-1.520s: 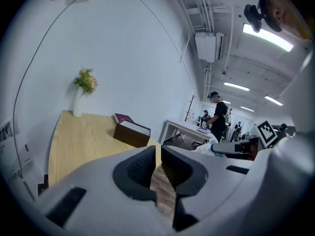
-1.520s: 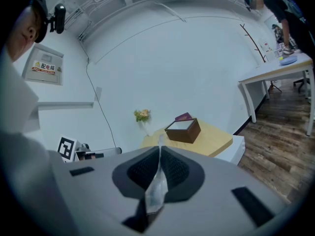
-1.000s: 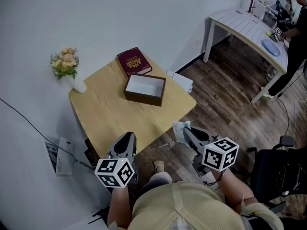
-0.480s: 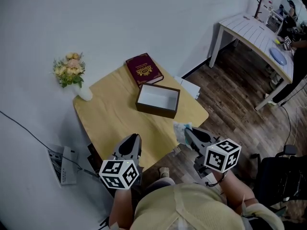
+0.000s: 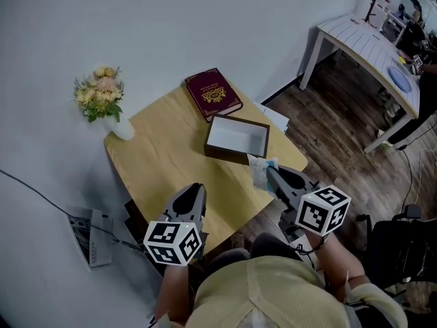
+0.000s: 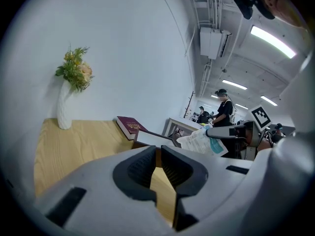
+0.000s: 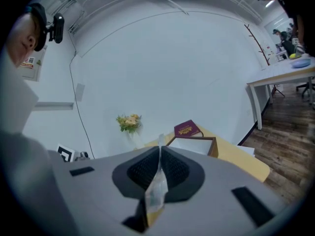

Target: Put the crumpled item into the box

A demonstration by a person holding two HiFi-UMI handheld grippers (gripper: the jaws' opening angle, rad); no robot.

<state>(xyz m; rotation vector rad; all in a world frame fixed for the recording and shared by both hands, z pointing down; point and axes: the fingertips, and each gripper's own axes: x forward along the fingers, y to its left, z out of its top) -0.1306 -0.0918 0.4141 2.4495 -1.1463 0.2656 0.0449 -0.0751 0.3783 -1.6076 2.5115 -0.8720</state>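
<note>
The open brown box (image 5: 237, 139), white inside, sits at the far right of the round-cornered wooden table (image 5: 157, 159). My right gripper (image 5: 270, 174) is shut on the crumpled item (image 5: 259, 170), a pale wrapper with a blue patch, held over the table's near right edge just short of the box. In the right gripper view the wrapper (image 7: 157, 183) shows as a thin strip pinched between the jaws, with the box (image 7: 193, 145) ahead. My left gripper (image 5: 194, 190) hovers over the table's near edge, jaws together with nothing between them. The left gripper view shows the wrapper (image 6: 203, 141) off to the right.
A maroon book (image 5: 213, 93) lies behind the box. A white vase with flowers (image 5: 104, 96) stands at the table's left corner. White papers (image 5: 276, 118) lie on the floor by the table. A white table (image 5: 362, 43) with a person (image 5: 425, 50) is at the far right.
Both grippers have moved forward over the table's near edge. The right gripper has carried the crumpled item closer to the box.
</note>
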